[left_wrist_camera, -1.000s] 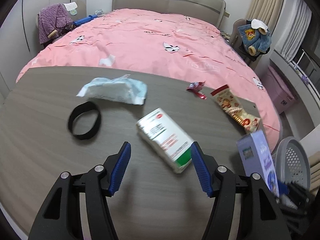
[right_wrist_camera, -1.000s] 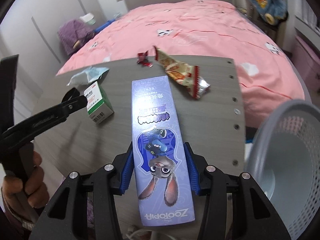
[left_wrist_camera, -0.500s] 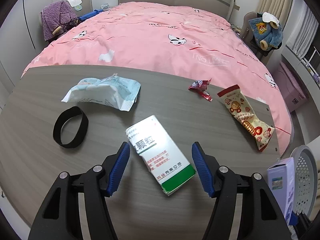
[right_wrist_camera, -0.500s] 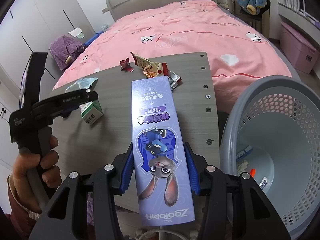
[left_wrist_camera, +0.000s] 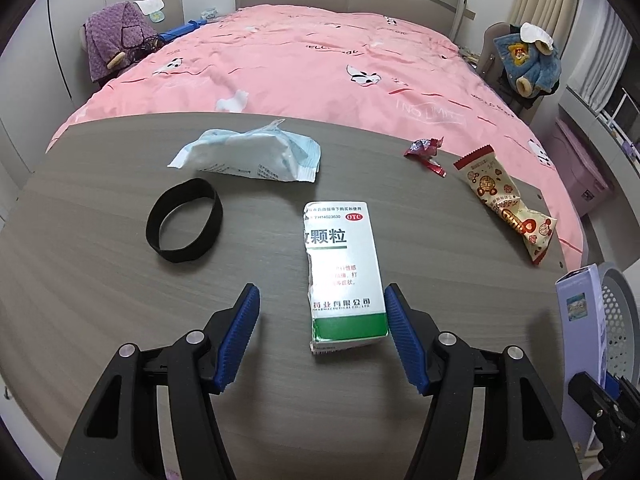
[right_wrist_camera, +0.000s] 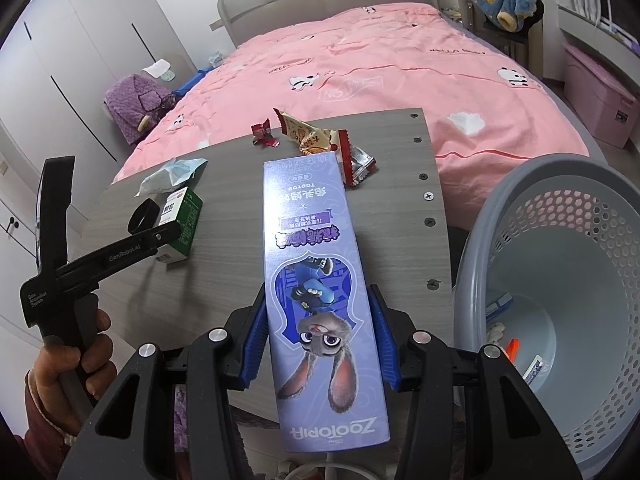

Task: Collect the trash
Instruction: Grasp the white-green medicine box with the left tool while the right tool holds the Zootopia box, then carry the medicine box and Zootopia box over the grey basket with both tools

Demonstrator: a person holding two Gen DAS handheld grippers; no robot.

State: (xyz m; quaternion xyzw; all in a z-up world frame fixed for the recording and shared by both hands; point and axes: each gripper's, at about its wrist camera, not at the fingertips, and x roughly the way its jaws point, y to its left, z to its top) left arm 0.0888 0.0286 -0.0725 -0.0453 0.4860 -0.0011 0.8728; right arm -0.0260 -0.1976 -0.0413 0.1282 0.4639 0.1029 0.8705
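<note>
Purple box lies lengthwise along right gripper, pointing forward.

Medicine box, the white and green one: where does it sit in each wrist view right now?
Left wrist: medicine box lies centre frame on the table, between the open left gripper fingers.
Right wrist: medicine box sits at left, behind the left gripper's arm.
Shared landmark: black band, just left of the box in both.
</note>
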